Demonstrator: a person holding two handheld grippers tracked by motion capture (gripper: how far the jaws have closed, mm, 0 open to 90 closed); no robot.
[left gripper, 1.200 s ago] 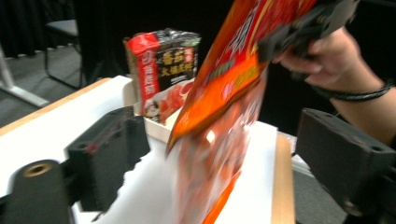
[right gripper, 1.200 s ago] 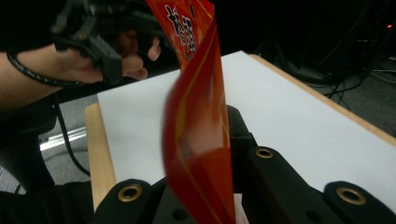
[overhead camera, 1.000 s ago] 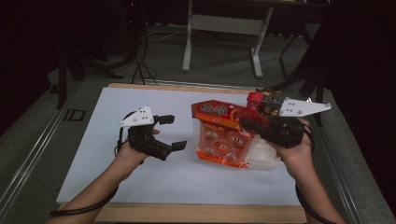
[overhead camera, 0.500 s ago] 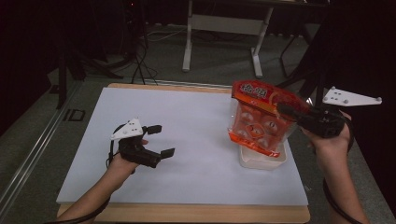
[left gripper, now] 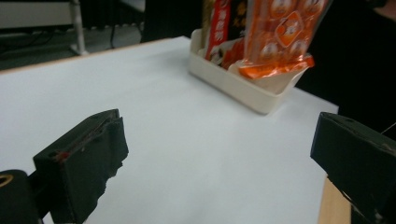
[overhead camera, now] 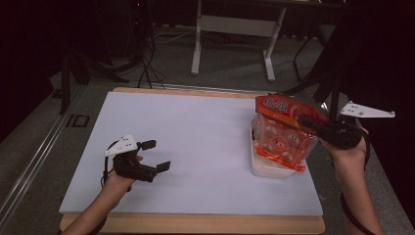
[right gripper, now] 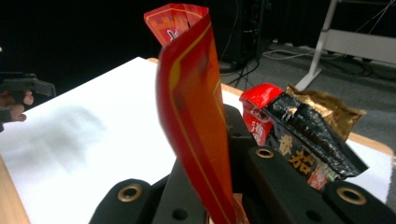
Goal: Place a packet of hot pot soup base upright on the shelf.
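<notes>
Since the earlier frames my right gripper [overhead camera: 313, 125] has carried the orange snack bag [overhead camera: 284, 137] off the middle of the surface to the cream tray [overhead camera: 259, 169] at the right edge, and my left gripper [overhead camera: 152, 155] has sunk toward the near left corner. Right jaws are clamped on the bag's red header [right gripper: 196, 116], pinching the flat top seal so the pouch hangs free below them. That grip seems chosen to let the bag drop in edge-first beside the packets already standing there, a red-and-black one [right gripper: 299, 140] among them. Its long axis runs nearly upright, header tilted up and toward the far side, bottom seam [left gripper: 275, 67] pointing down into the tray, at or just above the rim; I cannot tell whether it touches. Left jaws stand wide with nothing between them, low over the white surface [overhead camera: 195, 142], well apart from the tray.
</notes>
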